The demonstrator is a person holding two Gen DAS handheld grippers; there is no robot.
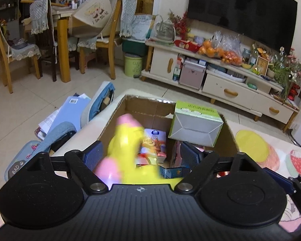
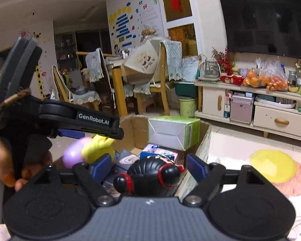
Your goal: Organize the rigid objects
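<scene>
**A:** Where are your 2 grippers right now?

**B:** Both sit over the cardboard box [image 1: 118, 112]. My left gripper [image 1: 140, 154] has its jaws spread wide. A yellow and pink toy [image 1: 126, 146] shows between them, blurred, and I see a gap at each pad, so nothing is clamped there.

**A:** And the right one?

**B:** My right gripper [image 2: 149, 165] is apart too. A black toy with red rings [image 2: 150, 176] lies between the blue pads [image 2: 196, 167], low near the gripper body. The pads do not touch it on either side.

**A:** What is inside the box?

**B:** From the left wrist view, a green and white carton [image 1: 196, 124] leans at 1 o'clock against the far right corner. A small printed carton [image 1: 154, 144] sits at 12 o'clock just past the yellow toy, and a blue box with a star [image 1: 174, 170] lies at 3 o'clock by my right-hand pad.

**A:** Can you see one gripper from the other?

**B:** Yes, in the right wrist view my left gripper hangs at 9 o'clock, with my left hand [image 2: 2, 160] around its grip.

**A:** Anything around the box?

**B:** A TV cabinet [image 1: 226, 92] stands at 2 o'clock, and a dining table [image 1: 62, 20] with chairs at 10 o'clock
</scene>
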